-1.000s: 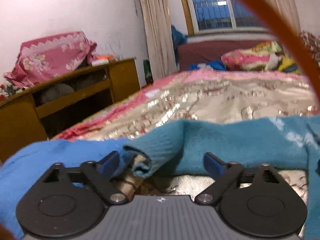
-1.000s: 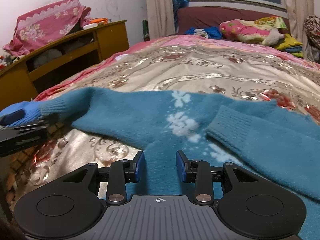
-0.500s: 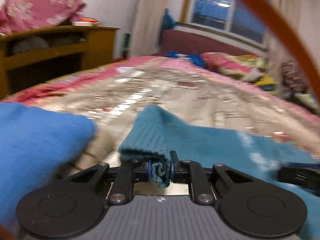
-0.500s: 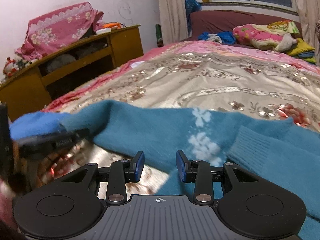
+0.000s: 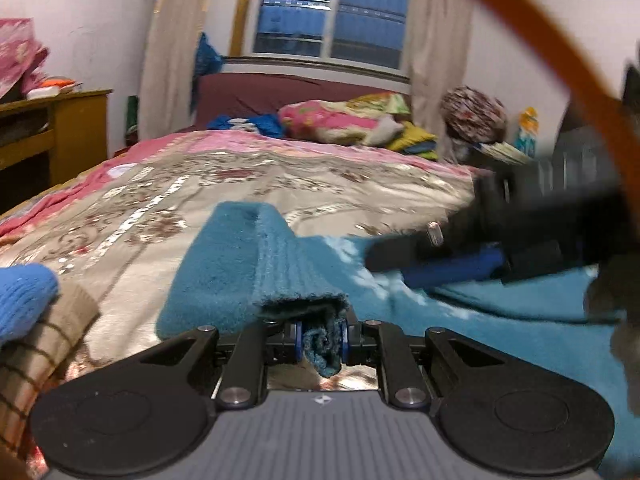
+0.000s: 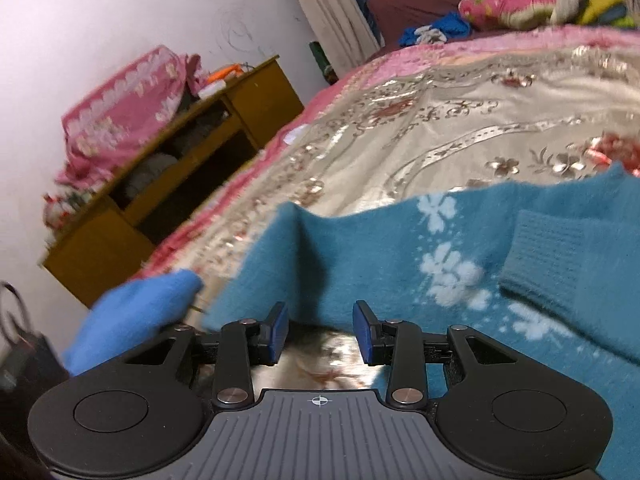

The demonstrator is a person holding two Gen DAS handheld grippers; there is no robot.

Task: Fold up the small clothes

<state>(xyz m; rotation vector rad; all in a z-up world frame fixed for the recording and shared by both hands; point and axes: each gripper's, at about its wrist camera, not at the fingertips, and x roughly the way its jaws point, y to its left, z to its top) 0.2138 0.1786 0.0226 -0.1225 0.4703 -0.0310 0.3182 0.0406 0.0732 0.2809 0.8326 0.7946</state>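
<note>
**Sleeve cuff pinched, ready to fold inward**

The left tool [image 5: 322, 342] clamps the ribbed cuff [image 5: 298, 276] of the teal sweater [image 6: 460, 248], which lies on the bed [image 5: 280, 176]. Carry the cuff low across the body, keeping the sleeve flat. The right tool [image 6: 320, 330], empty, is opening. A second ago the left tool stood wide open around the cuff.

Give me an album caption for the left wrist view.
Left tool pinching a teal sweater's ribbed cuff above a floral bedspread.
</note>
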